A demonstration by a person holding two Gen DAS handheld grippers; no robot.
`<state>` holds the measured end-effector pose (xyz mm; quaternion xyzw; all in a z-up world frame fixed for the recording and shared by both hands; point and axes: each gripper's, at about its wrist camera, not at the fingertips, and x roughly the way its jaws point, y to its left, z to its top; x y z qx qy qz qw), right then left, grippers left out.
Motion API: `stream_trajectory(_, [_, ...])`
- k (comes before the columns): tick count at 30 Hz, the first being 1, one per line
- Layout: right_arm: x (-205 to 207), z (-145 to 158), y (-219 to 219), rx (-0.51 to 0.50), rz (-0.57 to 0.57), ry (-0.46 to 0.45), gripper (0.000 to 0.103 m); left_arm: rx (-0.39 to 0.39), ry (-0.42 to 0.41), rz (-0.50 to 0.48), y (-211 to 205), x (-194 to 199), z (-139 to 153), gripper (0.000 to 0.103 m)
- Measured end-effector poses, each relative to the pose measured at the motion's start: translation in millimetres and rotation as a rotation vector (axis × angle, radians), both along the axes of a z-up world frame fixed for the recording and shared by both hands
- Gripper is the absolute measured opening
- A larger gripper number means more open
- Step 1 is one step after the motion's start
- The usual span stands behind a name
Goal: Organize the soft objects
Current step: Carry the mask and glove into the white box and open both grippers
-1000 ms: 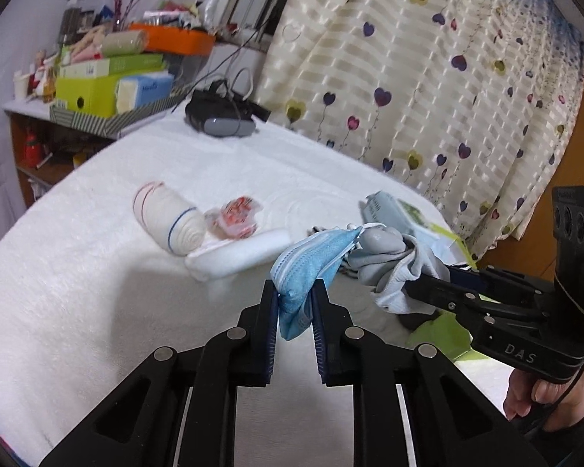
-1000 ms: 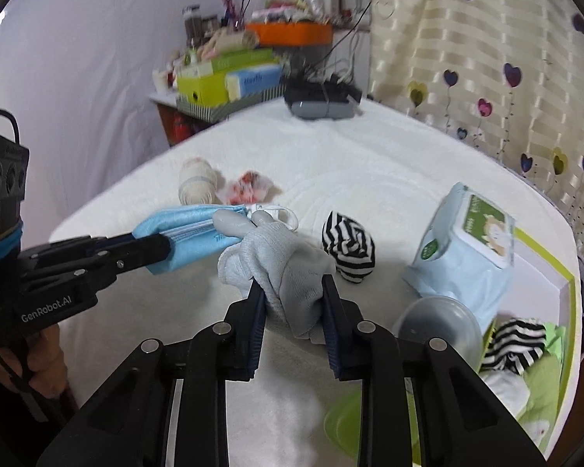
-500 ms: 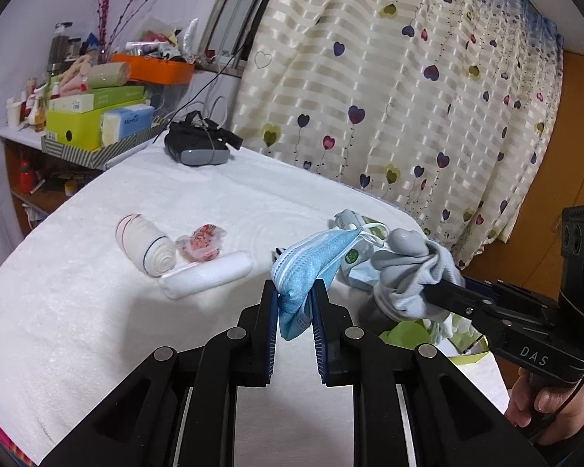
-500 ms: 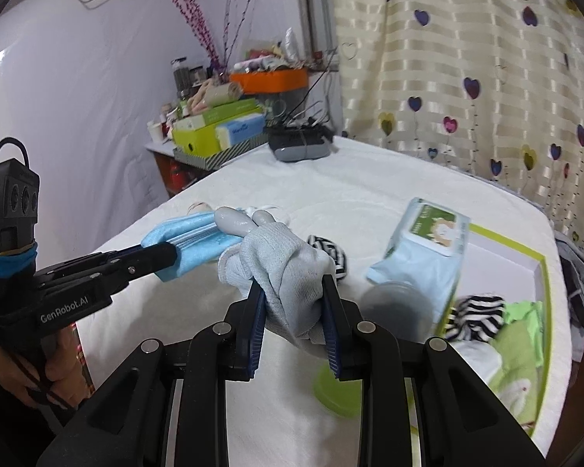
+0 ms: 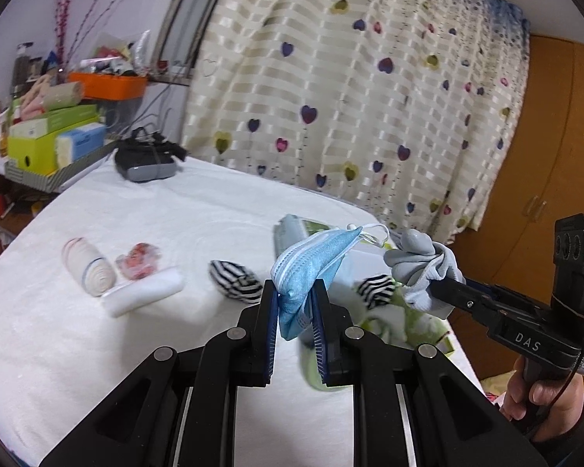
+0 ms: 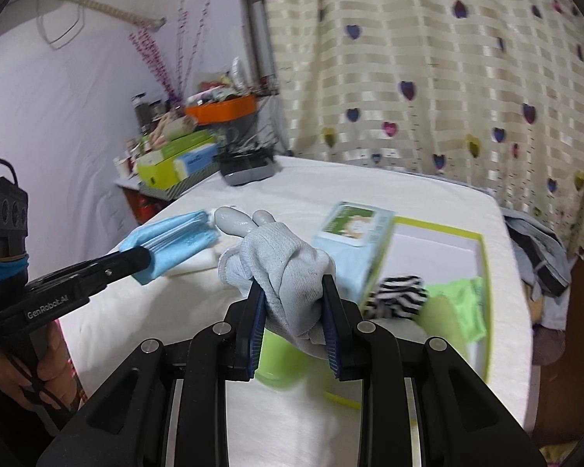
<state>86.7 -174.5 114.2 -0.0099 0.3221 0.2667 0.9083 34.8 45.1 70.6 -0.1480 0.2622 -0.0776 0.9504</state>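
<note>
**Blue mask and grey glove held over the white table, tray to the right**

Blue pleated fabric fills the left gripper (image 5: 295, 303): its pads are pressed tight on the lower corner of a face mask (image 5: 311, 260), which sticks up and away from the fingers, its white ear loop trailing at the far tip. The right gripper (image 6: 294, 313) pinches a bunched grey knit glove (image 6: 288, 268), whose rubber-coated fingertips point forward, away from the jaws. Both pieces hang clear of the white table (image 5: 78, 342).

The relation that matters is the green-rimmed tray (image 6: 482, 268), which lies ahead and to the right of both grippers. The right hand looks nearer to it, so the glove probably goes in first. Inside the tray are a striped sock (image 6: 399, 295) and something lime green; motion blur makes the rest hard to read. A wipes pack (image 6: 354, 229) stands at the tray's left edge, between the mask and the open floor of the tray.

Another striped sock (image 5: 235, 282) and a bandage roll (image 5: 89, 272) are on the table to the left.
</note>
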Motion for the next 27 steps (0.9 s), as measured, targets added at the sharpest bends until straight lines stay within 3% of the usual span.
stream_trajectory(14, [0, 8, -57, 0.022, -0.115, -0.021, 0.027, 0.019, -0.024, -0.108, -49, 13, 12, 0.015])
stream_trajectory(27, [10, -5, -103, 0.043, -0.211, 0.010, 0.027, 0.037, 0.046, -0.214, -98, 37, -11, 0.015])
